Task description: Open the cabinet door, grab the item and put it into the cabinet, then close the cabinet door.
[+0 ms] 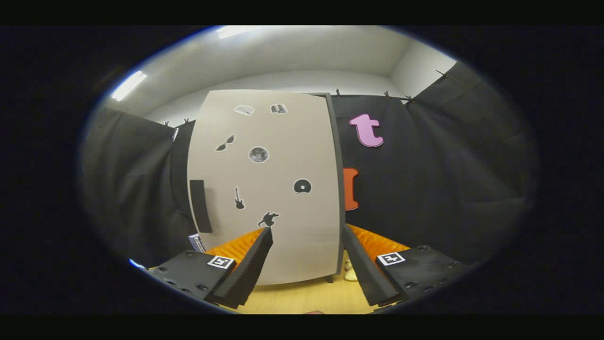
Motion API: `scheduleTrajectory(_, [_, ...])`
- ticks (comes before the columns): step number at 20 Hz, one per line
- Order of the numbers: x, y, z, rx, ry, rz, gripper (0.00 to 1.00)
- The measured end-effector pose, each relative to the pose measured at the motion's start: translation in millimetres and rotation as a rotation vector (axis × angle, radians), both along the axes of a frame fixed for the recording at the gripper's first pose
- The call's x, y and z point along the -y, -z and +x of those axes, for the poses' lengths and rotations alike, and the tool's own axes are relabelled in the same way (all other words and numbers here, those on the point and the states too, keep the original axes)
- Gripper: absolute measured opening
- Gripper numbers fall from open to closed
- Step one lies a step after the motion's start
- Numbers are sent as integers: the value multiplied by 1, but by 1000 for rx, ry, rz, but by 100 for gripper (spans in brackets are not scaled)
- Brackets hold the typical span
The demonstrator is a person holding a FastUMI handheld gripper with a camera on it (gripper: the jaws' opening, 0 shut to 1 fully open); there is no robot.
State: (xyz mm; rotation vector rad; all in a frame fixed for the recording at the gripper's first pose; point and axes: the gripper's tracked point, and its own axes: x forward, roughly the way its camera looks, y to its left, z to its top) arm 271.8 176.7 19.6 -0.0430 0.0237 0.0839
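- Cabinet (264, 189) is seen standing upright on the wooden table (302, 297), just beyond the fingers, its long axis vertical and its pale door (283, 160) faced toward the camera.
- The door is judged closed; it is dotted with small stickers (258, 154), and a dark handle bar (200, 205), also vertical, is set along its left edge.
- The gripper (306, 236) is held wide open with nothing between its fingers; both fingertips are overlaid on the lower part of the door, and contact cannot be told.
- The opening step is judged to be in hand, with nothing yet pulled.
- A shift to the left is called for next, so that the handle bar can be brought between the fingers and pinched before the door is swung out.
- A small pale object (350, 273) is glimpsed on the table near the cabinet's right foot; whether it is the item to be stored cannot be told.
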Motion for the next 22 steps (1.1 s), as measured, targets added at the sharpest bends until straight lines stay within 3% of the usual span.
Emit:
scheduleTrajectory(9, [93,-12,-37,6,67,-31,95])
scheduleTrajectory(22, [162,-2,-66,8,159,26,95])
